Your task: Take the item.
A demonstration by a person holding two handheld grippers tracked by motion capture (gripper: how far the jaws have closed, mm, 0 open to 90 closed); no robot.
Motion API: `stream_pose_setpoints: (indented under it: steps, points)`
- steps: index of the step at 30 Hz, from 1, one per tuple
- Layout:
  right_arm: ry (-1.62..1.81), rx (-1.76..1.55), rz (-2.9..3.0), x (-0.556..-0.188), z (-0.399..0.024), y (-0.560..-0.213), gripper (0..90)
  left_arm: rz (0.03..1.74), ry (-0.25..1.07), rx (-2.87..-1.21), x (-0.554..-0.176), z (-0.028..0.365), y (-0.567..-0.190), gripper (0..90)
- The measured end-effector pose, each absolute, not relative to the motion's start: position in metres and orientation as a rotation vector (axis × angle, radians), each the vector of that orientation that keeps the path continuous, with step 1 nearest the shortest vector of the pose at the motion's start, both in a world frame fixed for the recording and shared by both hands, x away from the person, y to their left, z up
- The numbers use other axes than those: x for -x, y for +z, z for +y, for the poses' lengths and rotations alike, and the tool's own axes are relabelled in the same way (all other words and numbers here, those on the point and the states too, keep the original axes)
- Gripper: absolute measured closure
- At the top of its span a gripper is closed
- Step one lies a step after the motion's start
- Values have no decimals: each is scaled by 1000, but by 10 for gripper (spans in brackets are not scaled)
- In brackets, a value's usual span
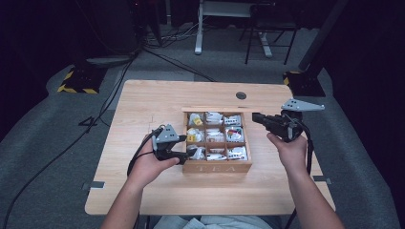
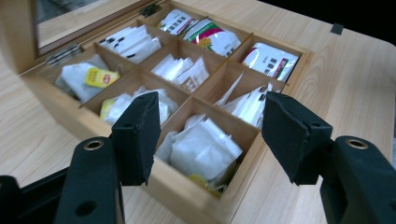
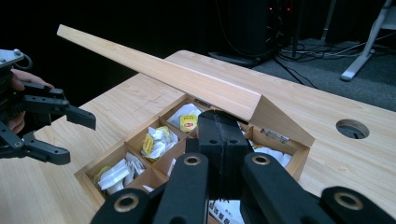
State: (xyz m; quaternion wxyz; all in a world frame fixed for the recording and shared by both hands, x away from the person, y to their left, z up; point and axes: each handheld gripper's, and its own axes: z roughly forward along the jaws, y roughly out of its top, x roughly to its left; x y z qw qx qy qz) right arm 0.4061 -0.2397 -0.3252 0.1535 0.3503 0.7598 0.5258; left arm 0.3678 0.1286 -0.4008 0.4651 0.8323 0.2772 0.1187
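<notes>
Black foam pads of the left gripper (image 2: 210, 135) stand apart, empty, just before the wooden nine-compartment tea box (image 1: 217, 167). The right gripper (image 1: 258, 117), jaws pressed together, sits beside the box's raised wooden lid (image 3: 187, 81); its jaws hide several compartments.

Tea box (image 1: 217, 167) mid-table (image 1: 143, 105), left claw (image 1: 182, 148) at its left wall, right claw (image 1: 255, 117) at its far-right corner.

A light wooden table (image 1: 143, 109) has a round cable hole (image 1: 241, 95) near its far edge; grey carpet (image 1: 43, 138) surrounds it; black cables (image 1: 167, 59) trail toward white desk legs (image 1: 198, 28); yellow-black striped base (image 1: 76, 82) at left.
</notes>
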Motion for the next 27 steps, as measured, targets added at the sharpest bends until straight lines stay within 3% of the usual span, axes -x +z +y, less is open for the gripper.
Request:
stream_pose_setpoints:
  steps: [27]
  points:
    - [1511,-998,2184,-407,-240,-325,897,636,229,-2078,-393,78,-410,446]
